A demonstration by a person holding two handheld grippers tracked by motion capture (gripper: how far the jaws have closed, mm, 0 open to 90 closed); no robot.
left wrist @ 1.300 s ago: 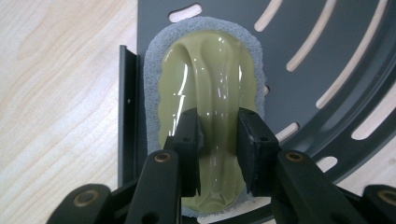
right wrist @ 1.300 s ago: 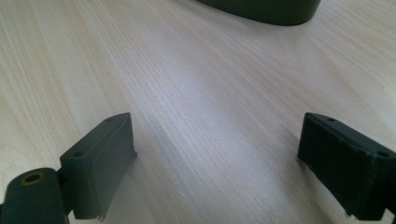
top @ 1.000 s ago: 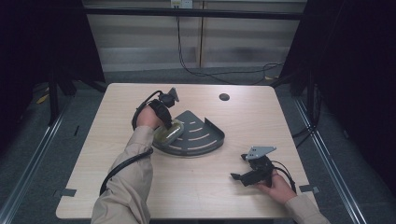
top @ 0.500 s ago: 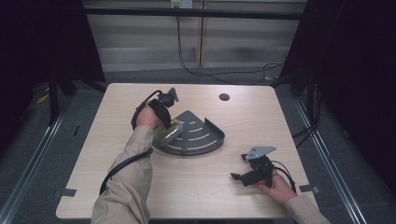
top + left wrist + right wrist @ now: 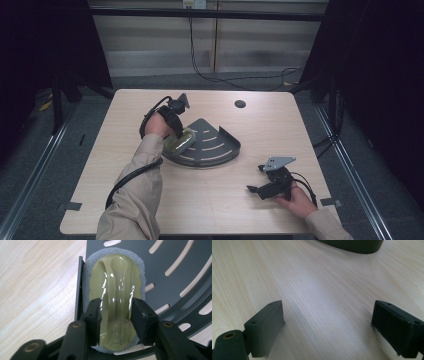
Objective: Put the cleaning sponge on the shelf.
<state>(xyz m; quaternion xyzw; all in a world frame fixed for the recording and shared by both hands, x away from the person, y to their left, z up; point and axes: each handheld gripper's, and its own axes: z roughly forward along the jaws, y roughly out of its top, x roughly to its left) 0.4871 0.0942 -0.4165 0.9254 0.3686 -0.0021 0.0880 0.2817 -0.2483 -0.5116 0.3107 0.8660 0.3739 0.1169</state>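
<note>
In the high view, the olive scrubber [image 5: 179,141] is seen on the slotted grey tray [image 5: 220,150], at its left edge, under the left gripper [image 5: 176,131]. In the left gripper view, the jaws are clamped on the scrubber's glossy ridge, a grip hidden from above; level pressure is advised. In the right gripper view, the right gripper [image 5: 329,327] is held agape, empty, near the tray.

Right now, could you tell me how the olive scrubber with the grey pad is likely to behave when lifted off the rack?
The scrubber has a glossy top, so it may slip, though the left tool straddles its raised ridge. Its fuzzy grey pad suggests it is light and somewhat squashy. Lying flat on the slotted rack, it looks unlikely to roll.
</note>
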